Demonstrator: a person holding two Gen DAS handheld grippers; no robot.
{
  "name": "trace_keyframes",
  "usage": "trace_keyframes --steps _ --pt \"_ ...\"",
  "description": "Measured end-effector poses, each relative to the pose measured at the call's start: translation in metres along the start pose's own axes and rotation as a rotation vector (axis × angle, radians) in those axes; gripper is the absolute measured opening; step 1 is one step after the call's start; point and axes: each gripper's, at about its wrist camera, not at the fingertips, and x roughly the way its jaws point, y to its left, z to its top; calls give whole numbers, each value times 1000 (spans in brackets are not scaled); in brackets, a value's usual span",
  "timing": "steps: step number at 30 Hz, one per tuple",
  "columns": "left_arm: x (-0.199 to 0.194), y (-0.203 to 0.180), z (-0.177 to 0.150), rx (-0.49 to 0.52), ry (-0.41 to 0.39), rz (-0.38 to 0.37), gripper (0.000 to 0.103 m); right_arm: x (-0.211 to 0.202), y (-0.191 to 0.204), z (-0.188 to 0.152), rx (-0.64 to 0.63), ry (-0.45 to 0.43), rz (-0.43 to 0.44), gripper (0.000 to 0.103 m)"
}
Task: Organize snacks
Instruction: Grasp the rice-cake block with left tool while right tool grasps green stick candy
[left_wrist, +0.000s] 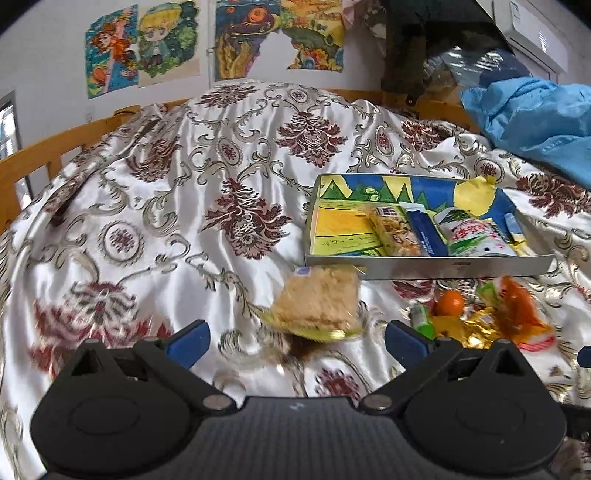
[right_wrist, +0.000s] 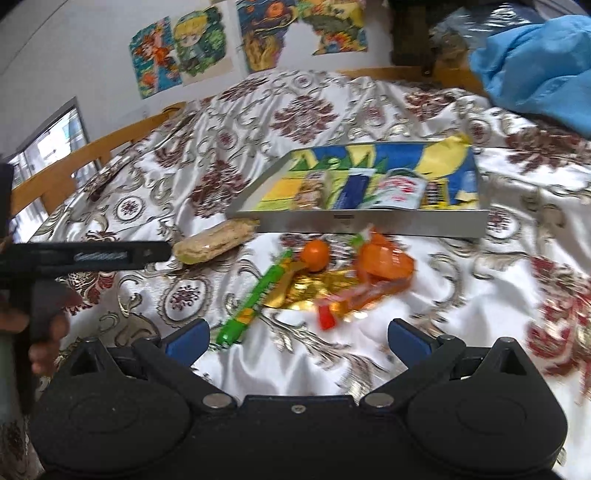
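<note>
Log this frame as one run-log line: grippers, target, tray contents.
left gripper: open, nearing rice cracker bar on bedspread | right gripper: open, empty | tray: several snacks inside | loose snack pile outside tray

Motion blur smears the snack pile (left_wrist: 484, 317) and rice cake (left_wrist: 319, 301); I can't read the wrappers in the tray (left_wrist: 424, 266).

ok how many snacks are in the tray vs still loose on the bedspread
In the tray: 4, namely a nut bar, a blue packet, a white packet and a small blue and yellow packet.
Loose on the bedspread: the rice cracker pack, plus a blurred pile I cannot count.
Total: at least 5.
</note>
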Motion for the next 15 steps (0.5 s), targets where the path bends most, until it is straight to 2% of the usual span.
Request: trace_keyframes --steps 4,15 --pt "19 8 9 14 -1 -26 103 21 13 10 -10 38 45 96" --pt "48 23 11 38 -13 -70 103 66 41 15 -28 116 56 79"
